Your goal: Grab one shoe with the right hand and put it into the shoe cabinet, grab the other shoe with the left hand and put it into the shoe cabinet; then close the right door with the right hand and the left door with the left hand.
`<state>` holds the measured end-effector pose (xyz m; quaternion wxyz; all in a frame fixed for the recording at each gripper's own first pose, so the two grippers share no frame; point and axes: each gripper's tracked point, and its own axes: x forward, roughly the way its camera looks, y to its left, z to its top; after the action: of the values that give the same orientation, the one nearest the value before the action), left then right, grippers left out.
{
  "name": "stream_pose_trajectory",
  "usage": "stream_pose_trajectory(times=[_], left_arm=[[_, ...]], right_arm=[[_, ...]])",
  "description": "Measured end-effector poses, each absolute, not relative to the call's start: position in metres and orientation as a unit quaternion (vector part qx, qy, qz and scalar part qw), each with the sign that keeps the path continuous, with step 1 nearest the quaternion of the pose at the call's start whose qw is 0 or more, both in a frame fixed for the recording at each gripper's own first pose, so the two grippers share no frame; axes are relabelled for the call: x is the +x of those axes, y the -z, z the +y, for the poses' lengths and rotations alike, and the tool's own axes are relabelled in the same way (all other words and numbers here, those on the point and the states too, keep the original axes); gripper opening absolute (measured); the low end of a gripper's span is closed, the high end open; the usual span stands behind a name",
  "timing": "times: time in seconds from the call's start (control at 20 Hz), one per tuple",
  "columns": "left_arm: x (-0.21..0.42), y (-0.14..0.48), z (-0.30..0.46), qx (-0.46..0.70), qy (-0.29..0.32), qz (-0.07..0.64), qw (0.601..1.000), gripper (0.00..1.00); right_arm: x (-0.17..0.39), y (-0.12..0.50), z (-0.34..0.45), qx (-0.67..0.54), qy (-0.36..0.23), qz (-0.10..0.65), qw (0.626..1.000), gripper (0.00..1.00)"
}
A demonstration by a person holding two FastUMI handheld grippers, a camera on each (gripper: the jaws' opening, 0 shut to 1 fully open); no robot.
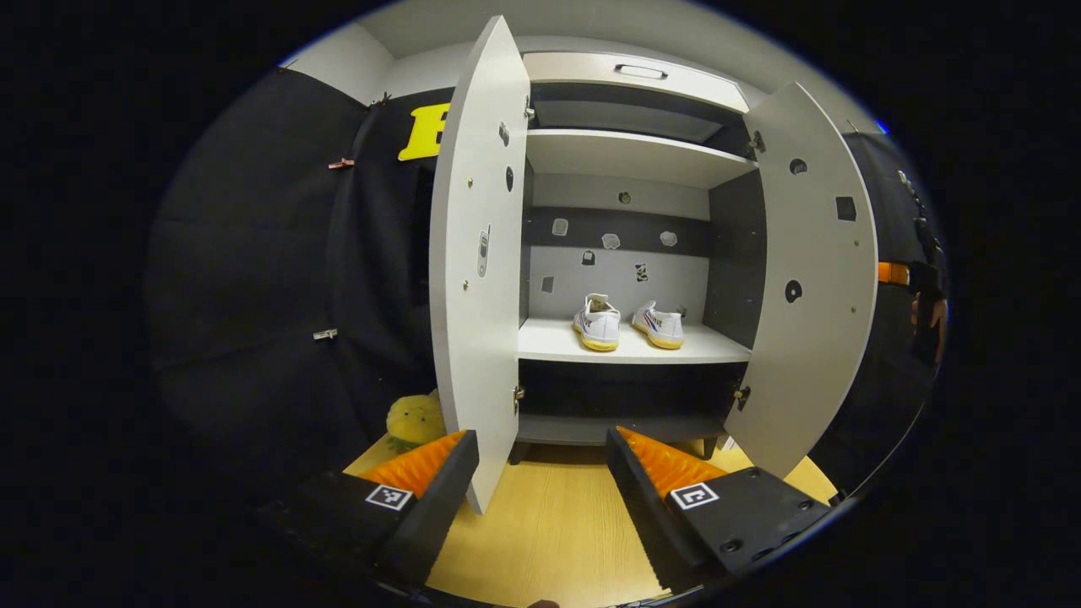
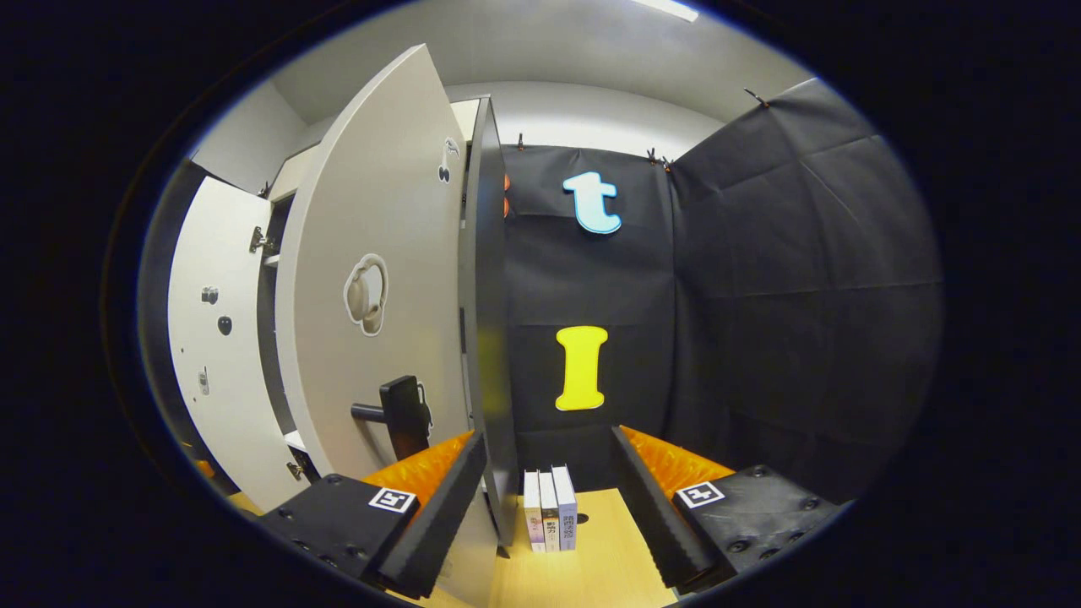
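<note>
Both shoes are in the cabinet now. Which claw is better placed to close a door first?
Right: the right claw is open beside the right door, near its handle.

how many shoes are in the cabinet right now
2. Both stand on the middle shelf in the left gripper view: the left shoe near the shelf's centre, the right shoe beside it, apart. The dark lower compartment could hide more.

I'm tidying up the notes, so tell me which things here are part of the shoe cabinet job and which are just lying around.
Part of the job:
two shoes on the cabinet shelf
left door
right door
left gripper
right gripper

Just lying about:
yellow plush toy
three books
</note>
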<state>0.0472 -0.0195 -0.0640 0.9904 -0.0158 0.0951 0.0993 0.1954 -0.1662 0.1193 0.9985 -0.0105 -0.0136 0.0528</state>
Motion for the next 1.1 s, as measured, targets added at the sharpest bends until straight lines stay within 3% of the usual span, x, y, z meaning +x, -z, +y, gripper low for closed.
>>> stream_pose_trajectory(times=[0.1, 0.15, 0.5, 0.85, 1.1], left_arm=[[0.044, 0.059, -0.015, -0.015, -0.100, 0.089, 0.991, 0.95], [0.042, 0.058, -0.013, -0.012, -0.101, 0.088, 0.991, 0.95], [0.032, 0.057, 0.001, -0.003, -0.117, 0.086, 0.989, 0.95], [0.007, 0.054, 0.034, -0.009, -0.161, 0.082, 0.984, 0.95], [-0.013, 0.052, 0.063, -0.017, -0.200, 0.074, 0.977, 0.95]], right_arm=[[0.194, -0.119, -0.161, -0.013, -0.052, -0.012, 0.998, 1.00], [0.193, -0.118, -0.157, -0.011, -0.054, -0.011, 0.998, 0.96], [0.188, -0.110, -0.080, -0.001, -0.119, -0.008, 0.993, 0.97], [0.203, -0.098, 0.011, 0.027, -0.184, -0.001, 0.983, 0.98], [0.200, -0.096, 0.037, 0.028, -0.192, -0.010, 0.981, 0.98]])
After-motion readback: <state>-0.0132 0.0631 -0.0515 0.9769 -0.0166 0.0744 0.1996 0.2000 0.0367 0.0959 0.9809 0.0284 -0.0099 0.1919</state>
